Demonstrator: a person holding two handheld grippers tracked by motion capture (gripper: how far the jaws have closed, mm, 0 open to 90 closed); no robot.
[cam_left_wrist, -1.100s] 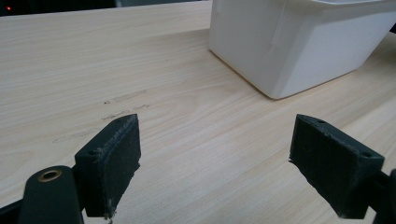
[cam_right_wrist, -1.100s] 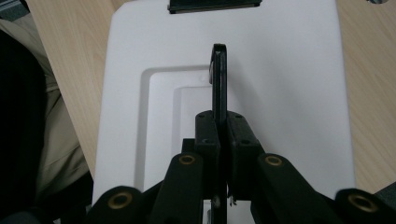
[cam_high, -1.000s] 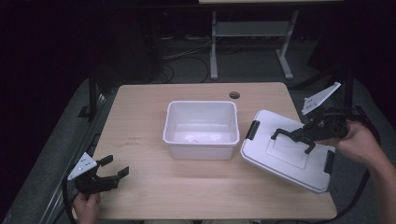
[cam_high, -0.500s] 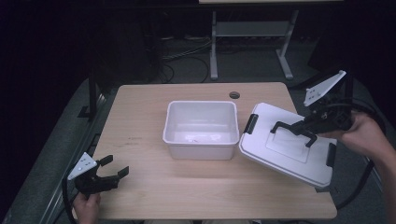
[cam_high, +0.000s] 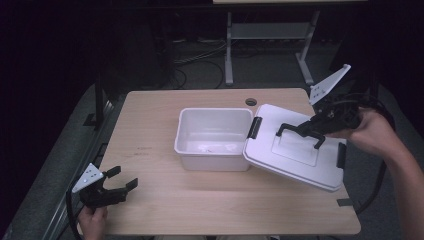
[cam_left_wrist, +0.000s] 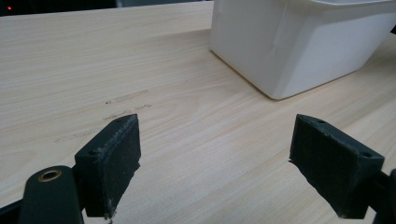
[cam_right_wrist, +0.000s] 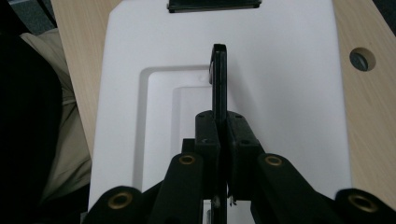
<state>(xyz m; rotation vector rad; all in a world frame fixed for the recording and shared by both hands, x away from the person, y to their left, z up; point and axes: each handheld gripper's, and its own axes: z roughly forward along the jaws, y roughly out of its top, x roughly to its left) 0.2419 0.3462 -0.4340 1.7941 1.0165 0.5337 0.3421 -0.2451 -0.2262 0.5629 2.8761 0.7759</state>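
At the right of the table (cam_high: 165, 210), my right gripper (cam_high: 306, 127) is clamped on the black handle (cam_right_wrist: 218, 79) of the white lid (cam_high: 295, 150), which hangs tilted, its left edge just beside the open white bin (cam_high: 214, 137). At the near left corner, my left gripper (cam_high: 112, 186) rests with jaws apart, holding nothing.

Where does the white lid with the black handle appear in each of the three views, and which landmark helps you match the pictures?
High view: the lid lies right of centre, tilted, its near-left edge by the white bin, its handle clamped by the right gripper.
Left gripper view: not in it.
Right gripper view: the lid spans the middle, beneath the jaws.
Shared landmark: the wooden table.
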